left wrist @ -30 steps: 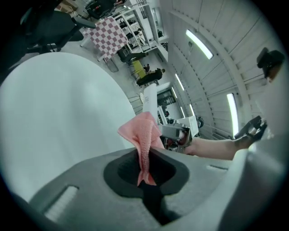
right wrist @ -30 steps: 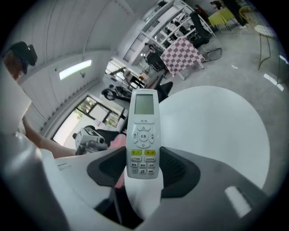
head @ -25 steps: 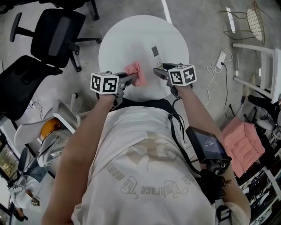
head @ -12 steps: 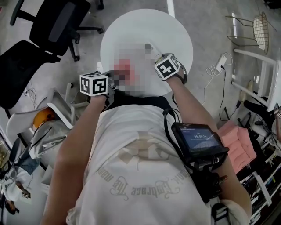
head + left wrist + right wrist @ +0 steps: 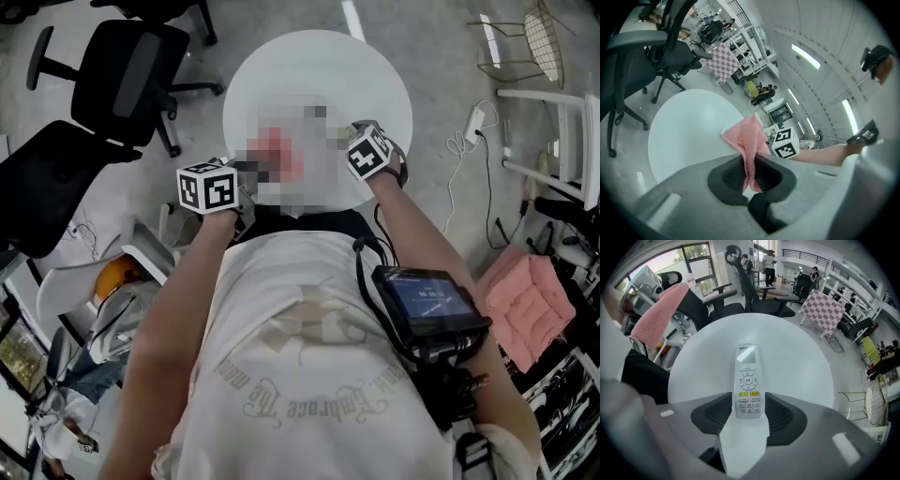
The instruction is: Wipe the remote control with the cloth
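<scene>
A white remote control (image 5: 748, 380) with a small screen and yellow buttons points away over the round white table (image 5: 797, 362). My right gripper (image 5: 749, 411) is shut on its near end, pads (image 5: 780, 414) against both sides. My left gripper (image 5: 751, 176) is shut on a pink cloth (image 5: 751, 140), which stands up out of the jaws above the table (image 5: 684, 131). The cloth (image 5: 658, 317) also shows at the upper left of the right gripper view. In the head view a mosaic patch hides both jaws, the cloth and the remote; only the marker cubes (image 5: 208, 187) (image 5: 368, 152) show.
Black office chairs (image 5: 122, 66) (image 5: 47, 178) stand left of the table (image 5: 375, 66). A white seat (image 5: 141, 248) is at the lower left. A cable with a power adapter (image 5: 476, 120) lies on the floor at right, near a pink cushion (image 5: 525, 300).
My right gripper has moved forward over the table, and the remote now sits between its jaws. The left gripper with the cloth has shifted only slightly.
</scene>
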### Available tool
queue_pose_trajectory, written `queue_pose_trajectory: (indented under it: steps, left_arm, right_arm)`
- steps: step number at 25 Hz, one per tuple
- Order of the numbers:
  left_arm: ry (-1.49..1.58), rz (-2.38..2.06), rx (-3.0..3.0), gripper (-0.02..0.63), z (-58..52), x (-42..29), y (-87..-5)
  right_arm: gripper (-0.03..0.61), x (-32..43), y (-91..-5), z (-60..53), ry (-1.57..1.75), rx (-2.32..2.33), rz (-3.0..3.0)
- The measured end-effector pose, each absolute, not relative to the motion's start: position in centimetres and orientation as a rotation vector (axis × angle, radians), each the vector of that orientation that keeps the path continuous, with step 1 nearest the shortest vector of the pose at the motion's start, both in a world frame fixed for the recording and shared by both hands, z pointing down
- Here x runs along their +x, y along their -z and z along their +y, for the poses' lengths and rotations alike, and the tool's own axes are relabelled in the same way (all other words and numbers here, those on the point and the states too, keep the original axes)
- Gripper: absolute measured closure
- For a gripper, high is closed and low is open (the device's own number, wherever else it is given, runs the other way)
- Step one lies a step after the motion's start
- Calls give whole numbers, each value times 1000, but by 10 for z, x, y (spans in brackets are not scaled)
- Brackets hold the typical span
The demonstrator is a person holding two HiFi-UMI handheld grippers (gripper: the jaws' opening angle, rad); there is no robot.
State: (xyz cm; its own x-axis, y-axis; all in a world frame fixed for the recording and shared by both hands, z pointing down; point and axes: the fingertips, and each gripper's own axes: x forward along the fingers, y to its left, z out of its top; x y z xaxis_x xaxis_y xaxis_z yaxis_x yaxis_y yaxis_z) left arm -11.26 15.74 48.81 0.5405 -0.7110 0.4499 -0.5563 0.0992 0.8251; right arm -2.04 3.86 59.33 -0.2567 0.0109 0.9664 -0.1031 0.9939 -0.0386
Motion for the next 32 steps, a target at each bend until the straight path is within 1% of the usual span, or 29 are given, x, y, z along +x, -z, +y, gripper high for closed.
queue_pose_trajectory:
  steps: [2, 6, 7, 15, 20, 32]
  left_arm:
    - [147, -1120, 1594, 592, 158, -115, -482]
    - [113, -1133, 1687, 592, 147, -125, -471]
    - [112, -1135, 1707, 592, 144, -127, -468]
    - [105, -1170, 1885, 592, 117, -127, -425]
    - [44, -1177, 2012, 594, 117, -117, -403]
    - [-21, -1115, 2139, 594, 137, -92, -394]
  right_arm:
    - [381, -16, -581, 39, -107, 101, -1854]
    - [547, -14, -540, 24, -127, 266, -1976]
    - [571, -12, -529, 20, -144, 310, -2015]
    - [571, 17, -444, 10, -371, 615, -2263]
    - [571, 31, -397, 21, -454, 712, -2442]
    - [571, 58, -364, 62, -488, 847, -2633]
